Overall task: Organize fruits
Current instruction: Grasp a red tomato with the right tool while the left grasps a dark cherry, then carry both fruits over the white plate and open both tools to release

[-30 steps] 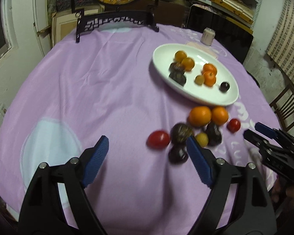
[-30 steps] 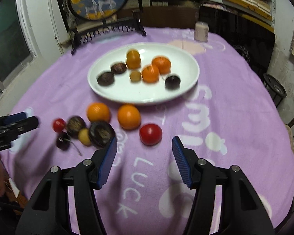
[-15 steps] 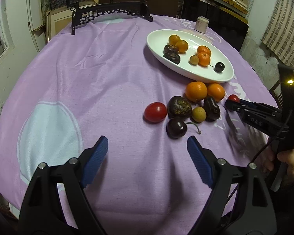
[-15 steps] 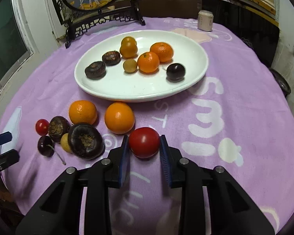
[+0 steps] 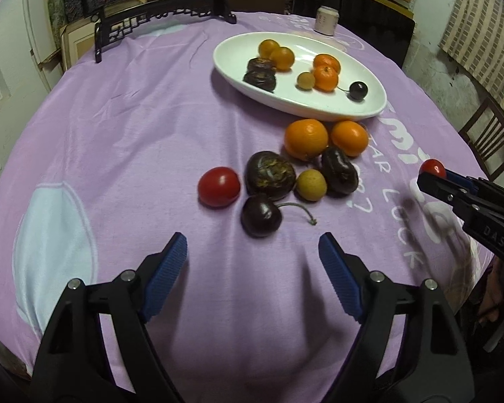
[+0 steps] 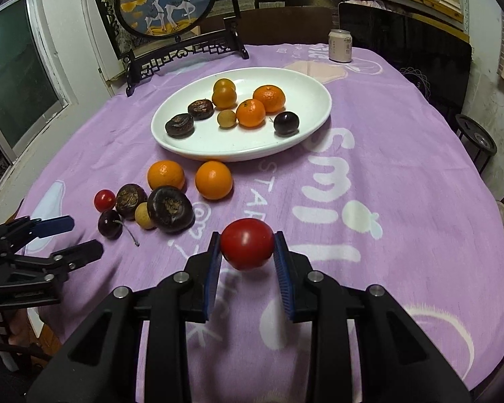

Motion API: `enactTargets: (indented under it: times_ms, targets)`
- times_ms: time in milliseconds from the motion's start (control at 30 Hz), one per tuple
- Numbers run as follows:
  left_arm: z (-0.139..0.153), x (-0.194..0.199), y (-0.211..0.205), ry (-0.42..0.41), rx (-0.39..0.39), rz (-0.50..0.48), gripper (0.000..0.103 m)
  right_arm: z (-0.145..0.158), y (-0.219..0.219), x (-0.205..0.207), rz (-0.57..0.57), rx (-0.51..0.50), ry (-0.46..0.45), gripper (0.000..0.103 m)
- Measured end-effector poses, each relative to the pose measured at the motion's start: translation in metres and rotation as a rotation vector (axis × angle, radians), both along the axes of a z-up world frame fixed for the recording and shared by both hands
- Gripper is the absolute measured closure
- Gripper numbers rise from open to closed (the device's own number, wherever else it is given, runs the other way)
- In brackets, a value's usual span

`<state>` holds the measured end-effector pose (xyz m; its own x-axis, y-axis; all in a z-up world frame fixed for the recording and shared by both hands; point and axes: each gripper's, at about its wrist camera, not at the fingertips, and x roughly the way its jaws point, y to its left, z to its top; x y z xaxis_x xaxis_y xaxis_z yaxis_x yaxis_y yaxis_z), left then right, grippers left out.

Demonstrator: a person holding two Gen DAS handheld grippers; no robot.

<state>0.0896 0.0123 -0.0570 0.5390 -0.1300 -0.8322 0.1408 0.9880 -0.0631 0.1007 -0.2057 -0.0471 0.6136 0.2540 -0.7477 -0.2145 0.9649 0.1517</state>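
My right gripper is shut on a red tomato and holds it above the purple cloth; it also shows at the right of the left wrist view. My left gripper is open and empty, just short of a dark cherry. Around the cherry lie a small red tomato, two dark wrinkled fruits, a yellow longan and two oranges. The white oval plate holds several oranges, dark fruits, a longan and a cherry.
A drink can stands behind the plate. A framed deer screen on a black stand is at the table's far edge. A wooden chair stands off the table's right side.
My right gripper closed on the red tomato and has lifted it off the cloth. My left gripper has drawn back slightly from the fruit cluster, staying open.
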Motion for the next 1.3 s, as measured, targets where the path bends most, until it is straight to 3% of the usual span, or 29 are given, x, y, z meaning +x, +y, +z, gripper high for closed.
enactTargets:
  times_ms: [67, 200, 433, 467, 500, 600, 867, 1300]
  targets:
    - [-0.001, 0.003, -0.003, -0.006, 0.006, -0.004, 0.025, -0.001, -0.002, -0.001, -0.003, 0.006, 0.003, 0.072]
    - [-0.009, 0.013, -0.005, 0.035, -0.007, -0.009, 0.05, -0.002, -0.002, -0.003, -0.006, 0.009, 0.01, 0.072]
    - [-0.018, 0.025, -0.008, 0.041, -0.005, -0.007, 0.055, -0.002, -0.002, -0.004, -0.01, 0.012, 0.013, 0.072]
    - [-0.017, 0.026, -0.009, 0.035, 0.001, -0.004, 0.06, -0.002, -0.002, -0.004, -0.01, 0.013, 0.014, 0.072]
    - [-0.017, 0.027, -0.007, 0.031, 0.007, 0.005, 0.073, -0.002, -0.002, -0.004, -0.011, 0.015, 0.014, 0.072]
    - [-0.008, 0.023, 0.002, 0.031, -0.049, 0.009, 0.074, 0.001, -0.002, -0.006, -0.014, 0.021, 0.007, 0.072]
    - [0.029, -0.004, 0.018, -0.045, -0.102, 0.024, 0.074, 0.005, 0.003, -0.008, 0.007, 0.038, -0.007, 0.072]
    - [0.033, 0.019, 0.01, -0.034, -0.116, -0.01, 0.074, 0.011, 0.009, 0.008, 0.018, 0.042, -0.01, 0.072]
